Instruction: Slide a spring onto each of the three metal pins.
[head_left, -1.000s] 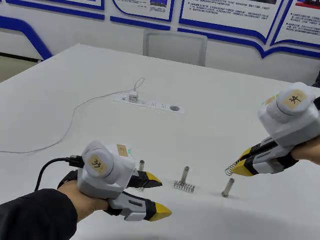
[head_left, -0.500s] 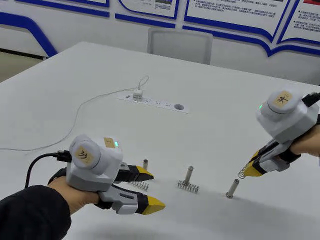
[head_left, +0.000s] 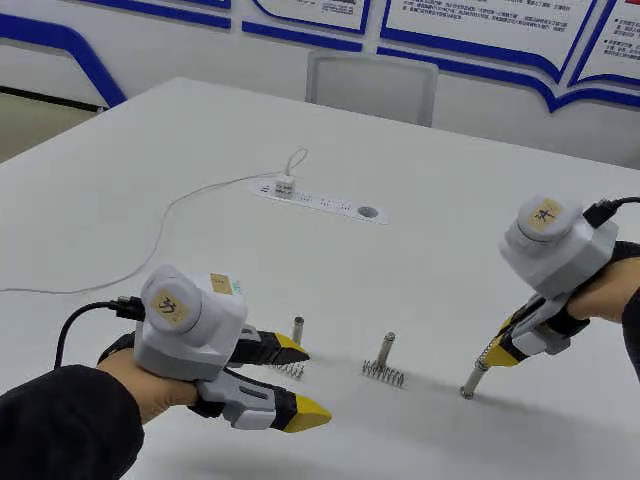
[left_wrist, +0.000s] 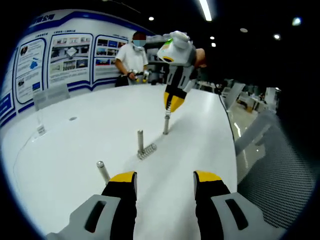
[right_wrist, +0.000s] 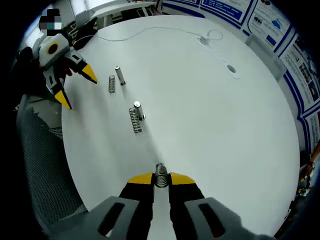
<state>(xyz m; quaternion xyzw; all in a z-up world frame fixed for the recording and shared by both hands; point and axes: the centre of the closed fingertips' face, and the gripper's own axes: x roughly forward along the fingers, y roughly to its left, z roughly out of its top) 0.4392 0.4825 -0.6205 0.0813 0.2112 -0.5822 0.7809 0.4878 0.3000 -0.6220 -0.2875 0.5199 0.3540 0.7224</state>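
Three short metal pins stand in a row on the white table: the left pin, the middle pin and the right pin. One spring lies by the left pin and another spring by the middle pin. My right gripper is shut on a third spring, whose lower end sits at the right pin's top. In the right gripper view the held spring stands between the right gripper's tips. My left gripper is open and empty, just left of the left pin.
A flush socket panel with a white plug and a cable lies mid-table. A grey chair stands at the far edge. A person stands beyond the table in the left gripper view.
My right gripper has come down and inward with the spring, from well above the right pin to its top. The left gripper has hardly moved.
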